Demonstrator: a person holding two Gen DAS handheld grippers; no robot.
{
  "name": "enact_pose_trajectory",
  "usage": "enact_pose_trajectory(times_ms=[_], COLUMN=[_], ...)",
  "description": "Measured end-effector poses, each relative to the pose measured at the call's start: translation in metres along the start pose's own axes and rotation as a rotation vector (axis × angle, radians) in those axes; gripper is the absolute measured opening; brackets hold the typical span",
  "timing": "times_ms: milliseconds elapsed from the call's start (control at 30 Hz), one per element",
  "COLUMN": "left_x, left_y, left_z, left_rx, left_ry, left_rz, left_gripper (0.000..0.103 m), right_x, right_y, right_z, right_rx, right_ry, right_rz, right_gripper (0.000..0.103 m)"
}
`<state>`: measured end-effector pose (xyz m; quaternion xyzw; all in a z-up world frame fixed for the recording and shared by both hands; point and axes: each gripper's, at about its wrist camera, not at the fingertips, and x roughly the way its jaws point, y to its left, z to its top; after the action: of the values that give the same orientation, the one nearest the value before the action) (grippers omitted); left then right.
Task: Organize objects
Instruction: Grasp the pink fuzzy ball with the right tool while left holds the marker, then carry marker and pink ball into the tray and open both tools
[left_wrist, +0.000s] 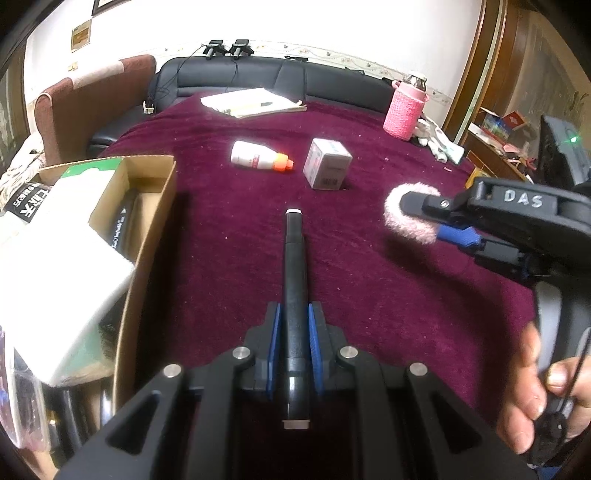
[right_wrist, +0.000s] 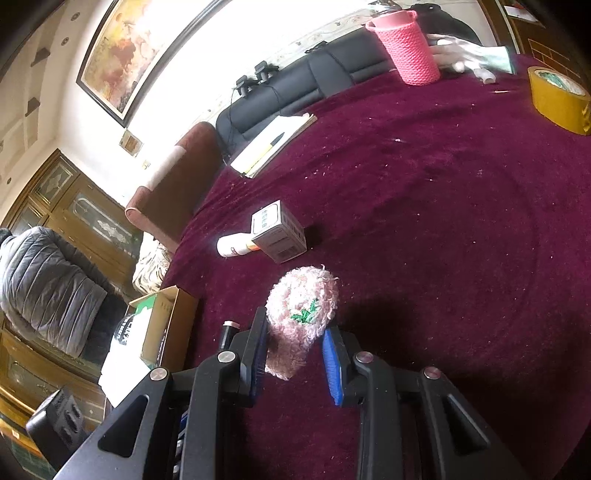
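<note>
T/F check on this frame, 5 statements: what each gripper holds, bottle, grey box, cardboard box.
1. The left gripper is shut on a black pen. True.
2. The right gripper holds nothing. False: a fuzzy pink item sits between its pads, though how firmly it is held cannot be told.
3. The white bottle with the orange cap stands upright. False: it lies on its side on the maroon cloth.
4. The small grey box sits on the cloth beside the bottle. True.
5. The cardboard box is closed. False: it is open, with a dark item inside.
</note>
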<state>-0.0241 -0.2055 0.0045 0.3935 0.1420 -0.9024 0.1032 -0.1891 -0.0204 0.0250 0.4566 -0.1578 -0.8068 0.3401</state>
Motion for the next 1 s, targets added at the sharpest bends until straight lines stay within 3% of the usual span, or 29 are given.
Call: enact_pose_trajectory(times_ms=[433, 1000], left_x=[-0.037, -0.113], left_y=[0.008, 0.064], left_z=[0.003, -0.006], left_rx=[-0.022, -0.118], left_ry=[-0.067, -0.181], left_rz=[-0.045, -0.014], left_gripper=[0.014, 0.014], right_x=[0.001, -0.012], right_y=[0.02, 0.095], right_z=[-0.007, -0.046], right_rx=[-0.078, -0.291], right_ry=[-0.007, 0.008], right_rz=[0.005, 0.184], right_gripper=[0.031, 0.032])
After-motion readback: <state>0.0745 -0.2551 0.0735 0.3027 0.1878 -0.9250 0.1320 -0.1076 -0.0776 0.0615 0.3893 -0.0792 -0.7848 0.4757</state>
